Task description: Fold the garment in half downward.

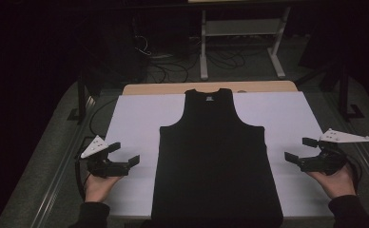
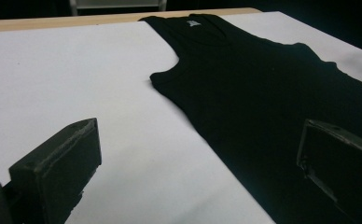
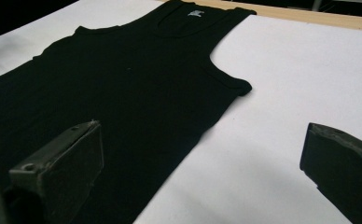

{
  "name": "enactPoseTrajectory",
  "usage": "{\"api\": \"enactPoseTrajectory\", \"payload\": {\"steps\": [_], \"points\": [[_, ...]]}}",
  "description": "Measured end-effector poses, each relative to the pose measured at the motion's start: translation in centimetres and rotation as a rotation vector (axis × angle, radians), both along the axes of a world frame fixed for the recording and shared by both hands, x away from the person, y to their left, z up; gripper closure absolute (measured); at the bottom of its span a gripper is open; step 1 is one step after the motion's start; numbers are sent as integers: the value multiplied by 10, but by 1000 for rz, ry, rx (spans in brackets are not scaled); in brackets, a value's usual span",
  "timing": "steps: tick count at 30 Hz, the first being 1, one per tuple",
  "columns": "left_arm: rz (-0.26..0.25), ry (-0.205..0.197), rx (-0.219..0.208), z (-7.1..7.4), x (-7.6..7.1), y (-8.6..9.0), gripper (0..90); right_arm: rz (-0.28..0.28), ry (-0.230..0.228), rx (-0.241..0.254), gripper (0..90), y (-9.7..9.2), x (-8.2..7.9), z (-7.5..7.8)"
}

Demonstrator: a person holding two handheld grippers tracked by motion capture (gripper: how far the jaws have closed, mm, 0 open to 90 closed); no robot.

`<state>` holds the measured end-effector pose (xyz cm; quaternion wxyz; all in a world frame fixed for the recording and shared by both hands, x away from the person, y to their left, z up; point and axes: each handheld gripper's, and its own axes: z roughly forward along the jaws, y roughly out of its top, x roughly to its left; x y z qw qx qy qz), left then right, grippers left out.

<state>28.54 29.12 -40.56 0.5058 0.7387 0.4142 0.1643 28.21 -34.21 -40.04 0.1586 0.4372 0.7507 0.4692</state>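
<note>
A black sleeveless top (image 1: 216,152) lies flat on the white table cover (image 1: 135,123), neck at the far end and hem at the near edge. My left gripper (image 1: 124,153) hovers open just left of the top's side seam. My right gripper (image 1: 300,148) is held open just right of the top's other side. In the left gripper view the black top (image 2: 263,93) stretches ahead and to the right, with a small white neck label (image 2: 193,22). Across the right gripper view the black top (image 3: 123,79) spreads ahead and to the left. Nothing is between either pair of jaws.
The wooden table edge (image 1: 163,88) shows beyond the white cover. Behind the table stand a white metal frame (image 1: 242,42) and loose cables (image 1: 168,66) on the floor. Bare white cover lies on both sides of the top.
</note>
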Motion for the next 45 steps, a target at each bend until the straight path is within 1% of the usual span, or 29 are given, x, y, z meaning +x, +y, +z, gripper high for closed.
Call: {"api": "enactPoseTrajectory", "payload": {"steps": [3, 7, 10, 11, 12, 14, 16, 18, 20, 22, 24, 25, 28, 30, 31, 34, 41, 45], "points": [[-4, -5, 6, 2, 2, 0, 0, 2, -7, -6, 0, 1, 2, 3], [8, -14, 21, 6, 6, 1, 0, 13, -12, -16, 0, 3, 4, 5], [4, -19, 27, 8, 8, 0, 0, 16, 0, -35, 0, 7, 6, 5], [1, -17, 33, 9, 9, 0, 0, 21, 2, -42, 0, 7, 7, 5], [-4, -13, 47, 9, 10, -2, 0, 28, 16, -53, 0, 9, 9, 4], [-4, -15, 44, 10, 11, -2, 0, 32, 23, -58, 0, 11, 10, 4], [-12, -11, 24, 10, 13, -3, 0, 39, 26, -71, 0, 12, 13, 5], [-17, -10, 41, 11, 15, -6, 0, 52, 28, -83, 0, 14, 16, 8], [-26, -5, 53, 13, 17, -7, 0, 58, 30, -81, 0, 13, 17, 10], [-36, -4, 64, 15, 20, -9, 0, 63, 22, -80, 0, 13, 20, 15], [-46, 2, 68, 16, 22, -11, 0, 64, 20, -83, 0, 14, 24, 20], [-48, 5, 69, 17, 24, -12, 0, 64, 20, -83, 0, 14, 24, 20], [-61, 18, 99, 19, 27, -15, 0, 68, 16, -87, 0, 15, 28, 24], [-69, 17, 103, 22, 29, -16, 0, 73, 15, -87, 0, 15, 30, 26], [-69, 16, 96, 23, 30, -17, 0, 78, 15, -88, 0, 15, 32, 28], [-73, 24, 94, 24, 33, -17, 0, 83, 20, -96, 0, 16, 36, 30], [-93, 35, 116, 28, 43, -21, 0, 96, 25, -100, 0, 18, 43, 35], [-98, 41, 117, 29, 49, -22, 0, 104, 23, -109, 0, 20, 49, 38]]}}
